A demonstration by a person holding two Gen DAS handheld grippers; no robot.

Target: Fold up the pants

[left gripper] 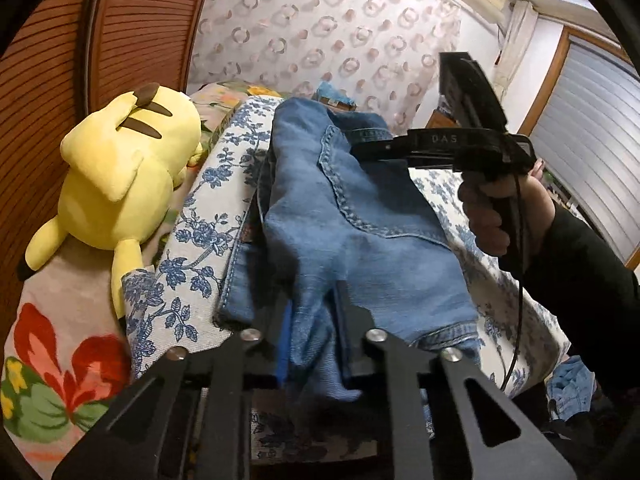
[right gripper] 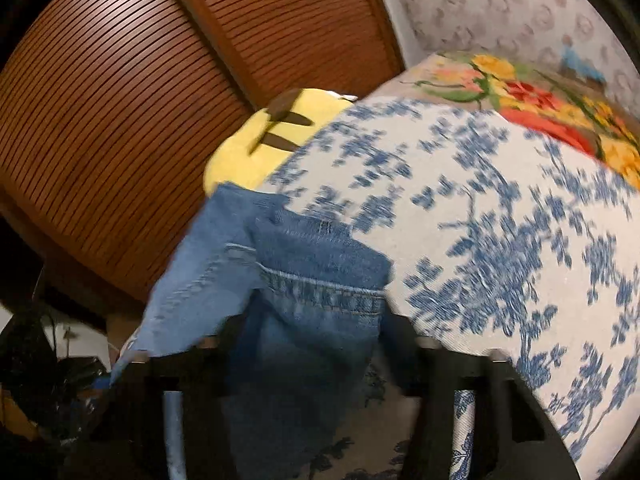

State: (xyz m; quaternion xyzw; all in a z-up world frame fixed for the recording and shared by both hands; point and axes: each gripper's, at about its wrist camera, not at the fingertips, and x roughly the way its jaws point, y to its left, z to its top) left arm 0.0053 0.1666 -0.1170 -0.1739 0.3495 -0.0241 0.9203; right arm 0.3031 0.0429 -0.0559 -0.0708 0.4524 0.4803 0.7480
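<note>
Jeans [left gripper: 352, 216] lie bunched on blue-floral cover [left gripper: 188, 272], long axis running away from left gripper [left gripper: 314, 344], clamped on near denim fold. Right gripper [right gripper: 316, 344] at far end, denim between half-open jaws; grip unclear.

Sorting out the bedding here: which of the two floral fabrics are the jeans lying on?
The blue-and-white floral cover. The jeans lie on it, while the fabric with red, yellow and green flowers lies beyond its edge, under the yellow plush toy.
</note>
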